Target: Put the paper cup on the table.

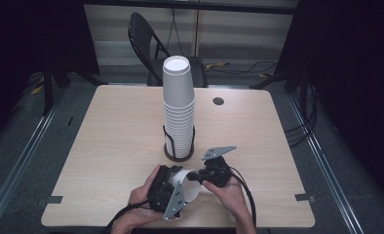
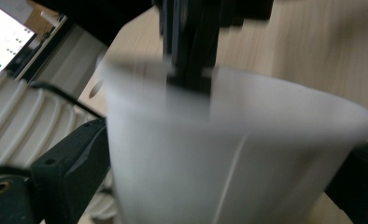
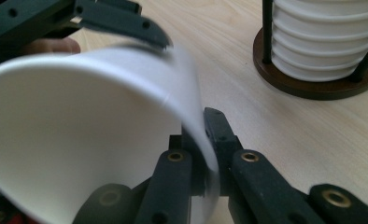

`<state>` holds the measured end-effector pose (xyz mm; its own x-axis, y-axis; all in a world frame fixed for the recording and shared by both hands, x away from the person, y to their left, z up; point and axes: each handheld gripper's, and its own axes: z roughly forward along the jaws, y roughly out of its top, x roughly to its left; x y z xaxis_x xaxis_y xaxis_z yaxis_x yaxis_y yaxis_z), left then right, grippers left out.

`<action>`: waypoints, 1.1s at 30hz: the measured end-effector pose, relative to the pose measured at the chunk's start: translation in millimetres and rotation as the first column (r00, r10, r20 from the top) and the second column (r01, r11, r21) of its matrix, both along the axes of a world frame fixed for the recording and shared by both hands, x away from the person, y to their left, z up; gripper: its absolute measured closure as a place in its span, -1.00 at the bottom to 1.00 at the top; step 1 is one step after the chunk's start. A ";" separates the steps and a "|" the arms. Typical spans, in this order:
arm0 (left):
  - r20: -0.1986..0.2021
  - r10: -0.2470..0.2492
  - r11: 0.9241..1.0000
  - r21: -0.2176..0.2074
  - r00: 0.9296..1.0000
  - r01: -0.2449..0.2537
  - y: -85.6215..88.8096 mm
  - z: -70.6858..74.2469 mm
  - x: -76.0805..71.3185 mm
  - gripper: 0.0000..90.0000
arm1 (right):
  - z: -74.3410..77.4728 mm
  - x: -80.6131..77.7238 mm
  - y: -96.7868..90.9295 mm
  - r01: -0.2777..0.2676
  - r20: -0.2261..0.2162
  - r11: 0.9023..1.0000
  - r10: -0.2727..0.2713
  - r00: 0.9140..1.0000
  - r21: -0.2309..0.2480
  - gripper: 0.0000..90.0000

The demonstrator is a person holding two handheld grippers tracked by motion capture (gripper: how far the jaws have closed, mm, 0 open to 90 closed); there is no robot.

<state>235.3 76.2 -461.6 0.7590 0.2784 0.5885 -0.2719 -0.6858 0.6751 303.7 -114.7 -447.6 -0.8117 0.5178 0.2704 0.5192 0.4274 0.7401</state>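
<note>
Low in the middle of the high view, just in front of the person's hands, a single white paper cup (image 1: 189,184) lies on its side between the two grippers, above the near edge of the pale wooden table (image 1: 112,146). The left gripper (image 1: 166,187) has its jaws spread around the cup's body, one on each side of the wall, as its own view shows at lower left and lower right with the cup (image 2: 229,154) bulking between them; whether they press it hard is blurred. The right gripper (image 1: 200,176) comes in from the cup's open end, and in its own view its jaws are pressed together on the rim (image 3: 205,154), one inside the mouth and one outside, pinching the thin wall. Beyond them, toward the centre of the frame, a tall stack of white cups (image 1: 178,107) stands upright in a dark round holder (image 1: 178,155) with thin black uprights. A black folding chair (image 1: 148,46) sits past the table's far edge.
</note>
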 end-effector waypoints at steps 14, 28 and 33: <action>0.000 0.000 1.000 -0.020 1.000 0.000 -11.5 1.0 2.1 -0.80 | 1.4 -2.8 0.5 0.004 -0.009 1.000 -0.003 1.000 0.024 0.98; -0.054 0.049 0.993 -0.108 0.997 -0.055 -3.8 2.7 6.2 -0.74 | 0.1 -3.1 -1.1 0.042 -0.010 0.996 -0.042 0.999 0.080 0.90; -0.082 0.062 0.984 -0.163 0.995 -0.075 2.0 4.3 9.3 -0.74 | 1.3 -3.7 -3.4 0.047 -0.002 0.991 -0.047 0.999 0.126 0.81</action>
